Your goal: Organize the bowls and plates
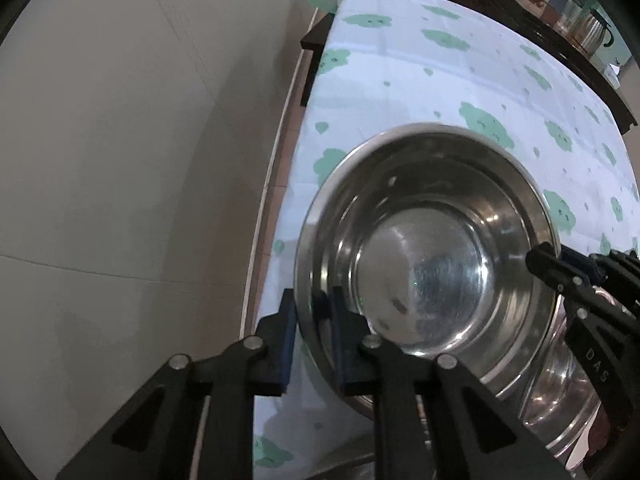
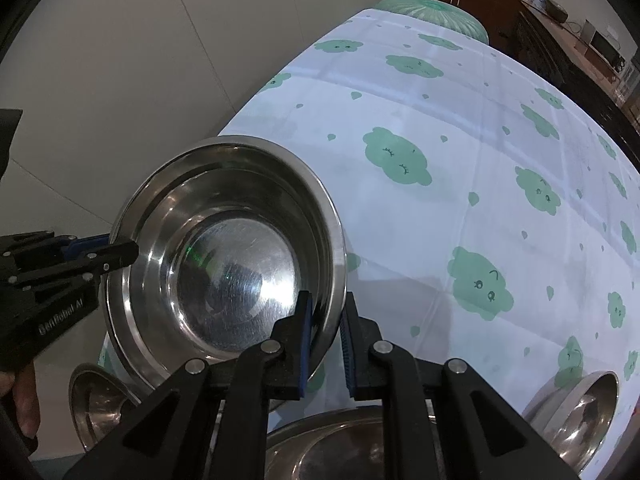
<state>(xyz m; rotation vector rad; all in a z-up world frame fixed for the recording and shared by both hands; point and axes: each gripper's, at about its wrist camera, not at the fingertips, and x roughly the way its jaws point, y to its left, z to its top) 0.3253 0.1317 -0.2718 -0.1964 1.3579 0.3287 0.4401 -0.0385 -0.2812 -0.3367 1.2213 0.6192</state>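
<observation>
Op: Left wrist view: left hand-held gripper [image 1: 310,312] is pinched on the near-left rim of the steel bowl [image 1: 424,256], one pad outside the rim, one inside. I see the right hand-held gripper [image 2: 326,312] clamped on the opposite rim, so the bowl is held between both, tilted, above the table [image 2: 460,128].

Obs: Long axis?

Op: None, it's round. The bowl lies straight ahead of both sets of fingers; neither hand is nearer.

Obs: Room?

Op: Table edge lies just left of the bowl, floor [image 1: 120,160] beyond. Open cloth ahead and right. Below me: a small bowl [image 2: 96,404], a plate [image 2: 344,444], another bowl [image 2: 576,412] at right. I'd guess it gets stacked there.
</observation>
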